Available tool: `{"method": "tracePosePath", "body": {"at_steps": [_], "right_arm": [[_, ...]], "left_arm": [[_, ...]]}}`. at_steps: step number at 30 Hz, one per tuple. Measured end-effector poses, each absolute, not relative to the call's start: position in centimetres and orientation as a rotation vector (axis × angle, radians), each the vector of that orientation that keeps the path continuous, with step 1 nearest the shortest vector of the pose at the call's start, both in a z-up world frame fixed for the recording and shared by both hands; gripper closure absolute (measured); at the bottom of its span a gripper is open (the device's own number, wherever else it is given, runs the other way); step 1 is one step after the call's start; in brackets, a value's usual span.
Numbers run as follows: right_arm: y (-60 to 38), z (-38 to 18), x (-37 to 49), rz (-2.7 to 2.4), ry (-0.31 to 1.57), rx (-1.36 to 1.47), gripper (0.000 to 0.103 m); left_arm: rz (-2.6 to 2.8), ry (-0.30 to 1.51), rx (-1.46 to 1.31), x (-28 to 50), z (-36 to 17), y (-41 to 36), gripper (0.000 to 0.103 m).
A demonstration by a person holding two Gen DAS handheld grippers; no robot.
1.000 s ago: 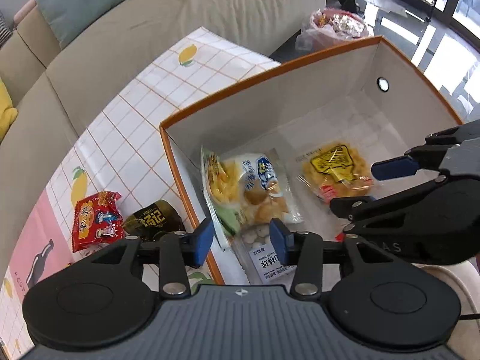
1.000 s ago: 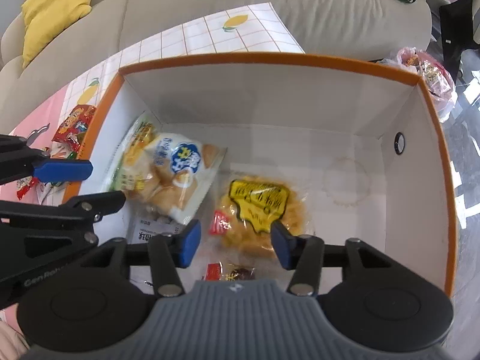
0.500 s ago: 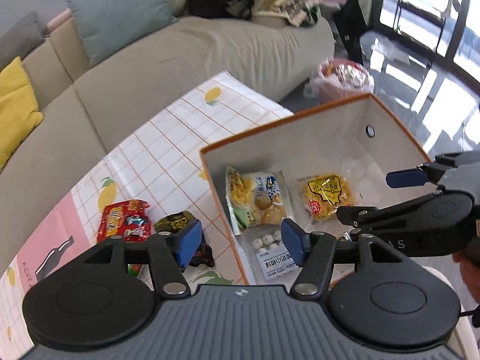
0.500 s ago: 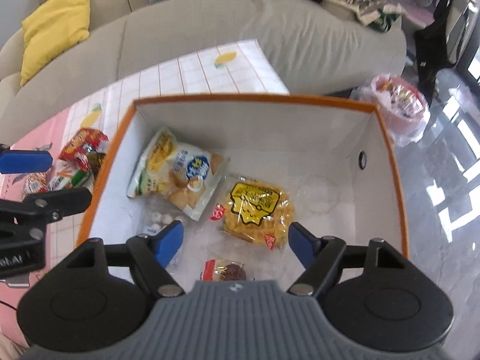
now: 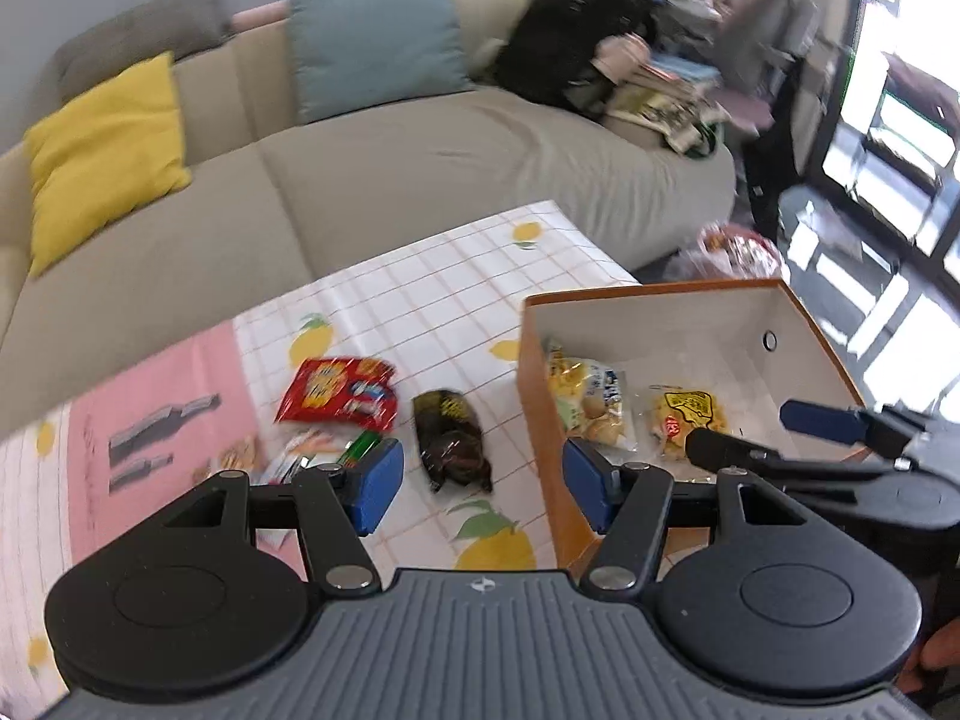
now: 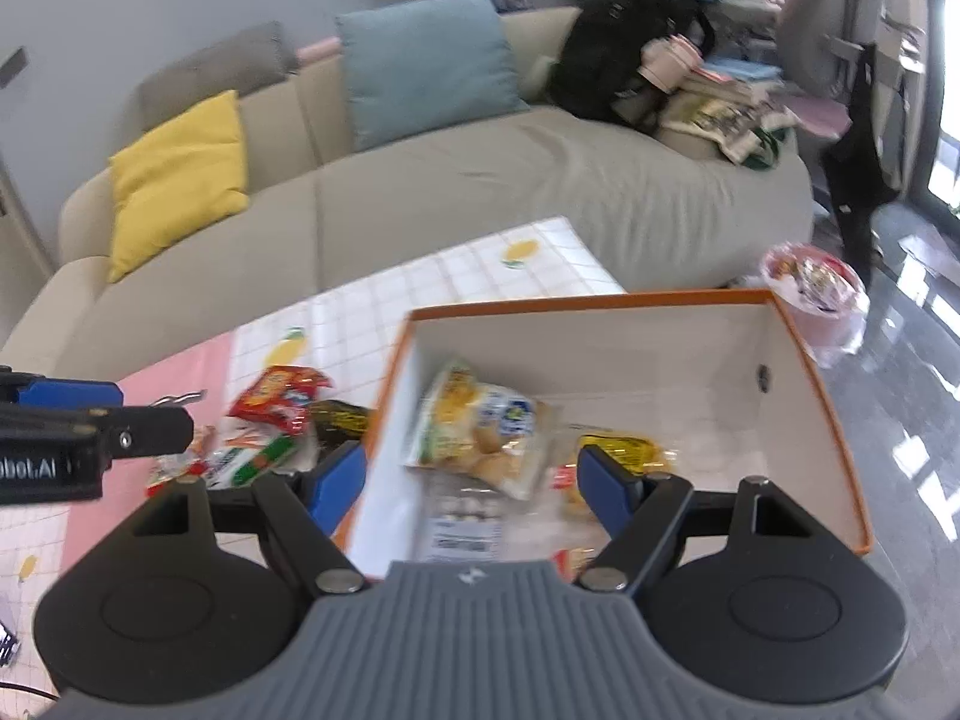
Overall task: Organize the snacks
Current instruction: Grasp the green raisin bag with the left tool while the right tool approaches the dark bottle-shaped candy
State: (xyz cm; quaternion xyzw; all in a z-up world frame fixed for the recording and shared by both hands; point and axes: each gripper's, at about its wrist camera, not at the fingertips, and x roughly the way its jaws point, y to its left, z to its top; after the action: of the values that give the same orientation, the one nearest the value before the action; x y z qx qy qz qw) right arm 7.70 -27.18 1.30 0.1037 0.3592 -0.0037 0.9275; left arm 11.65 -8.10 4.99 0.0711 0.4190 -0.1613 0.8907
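Observation:
An orange-rimmed white box (image 5: 690, 324) (image 6: 600, 330) stands on the table's right end. Inside lie a yellow-and-white chip bag (image 6: 480, 429) (image 5: 585, 399), a yellow-labelled clear pack (image 5: 690, 420) (image 6: 624, 453) and a clear pack of small white balls (image 6: 462, 516). Left of the box on the cloth lie a black snack pack (image 5: 453, 441), a red snack bag (image 5: 339, 390) (image 6: 276, 396) and smaller packets (image 6: 240, 459). My left gripper (image 5: 483, 492) is open and empty above the cloth beside the box. My right gripper (image 6: 471, 480) is open and empty above the box's near left part.
A checked lemon-print cloth (image 5: 420, 294) covers the table. Behind it runs a beige sofa (image 6: 450, 180) with yellow, teal and grey cushions, a black bag and stacked papers. A plastic bag of snacks (image 6: 813, 288) sits on the glossy floor to the right.
Both grippers have risen and drawn back from inside the box, and their jaws have spread wider. The left one has swung left over the cloth. The snacks stay in the box.

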Motion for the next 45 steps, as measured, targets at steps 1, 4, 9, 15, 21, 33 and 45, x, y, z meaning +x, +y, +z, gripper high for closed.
{"method": "tracePosePath", "body": {"at_steps": [1,4,9,15,21,33,45], "right_arm": [[-26.6,1.3,7.4,0.0,0.727,0.206,0.027],[-24.3,1.2,6.5,0.027,0.709,0.176,0.027],[-20.9,0.3,5.5,0.089,0.7,0.128,0.027],[-16.6,-1.1,5.0,0.171,0.718,0.03,0.034],[-13.8,-3.3,5.9,0.227,0.768,-0.036,0.043],[-11.6,-7.8,8.9,0.309,0.906,-0.101,0.048],[-12.1,-10.5,10.6,0.315,0.986,-0.106,0.048]], "left_arm": [[-0.325,0.871,0.125,11.4,4.9,-7.2,0.031],[-0.288,0.882,0.074,10.4,4.3,-4.6,0.031],[-0.239,0.921,0.005,9.2,2.2,-0.8,0.031],[-0.186,0.979,-0.098,8.3,-0.6,3.3,0.031],[-0.189,1.008,-0.173,8.2,-2.7,6.2,0.031],[-0.288,1.197,-0.165,9.3,-9.0,6.6,0.031],[-0.299,1.285,-0.078,10.6,-13.4,5.3,0.03]]}}
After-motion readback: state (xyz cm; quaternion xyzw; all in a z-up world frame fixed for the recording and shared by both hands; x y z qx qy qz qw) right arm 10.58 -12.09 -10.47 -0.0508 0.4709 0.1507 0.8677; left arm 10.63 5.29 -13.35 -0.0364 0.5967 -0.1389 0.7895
